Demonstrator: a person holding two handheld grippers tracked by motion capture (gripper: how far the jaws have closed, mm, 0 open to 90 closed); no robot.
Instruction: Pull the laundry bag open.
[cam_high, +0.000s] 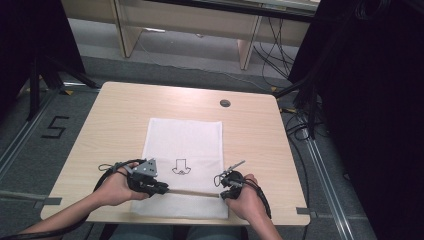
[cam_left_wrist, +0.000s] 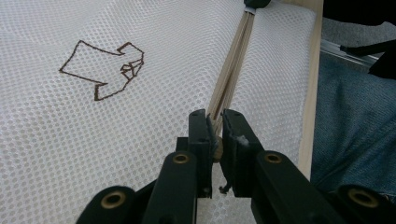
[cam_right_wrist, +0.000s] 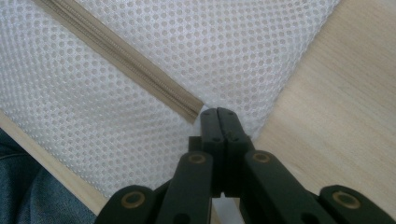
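High view: a white mesh laundry bag (cam_high: 182, 165) lies on the table (cam_high: 115, 120), its zipper (cam_high: 195, 192) stretched between both grippers.

Left gripper view: the left gripper (cam_left_wrist: 215, 122), nearly closed, pinches what is probably the zipper pull.

Right gripper view: the right gripper (cam_right_wrist: 218, 115), fully closed, clamps mesh just beyond the zipper's end. Zipping appears underway; next, slide the pull while anchoring.

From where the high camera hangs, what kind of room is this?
Probably a lab or workshop set up for recording handwork. A lone wooden table stands between dark curtains, loose cables trail over the grey floor, and a number 5 is taped beside the table.
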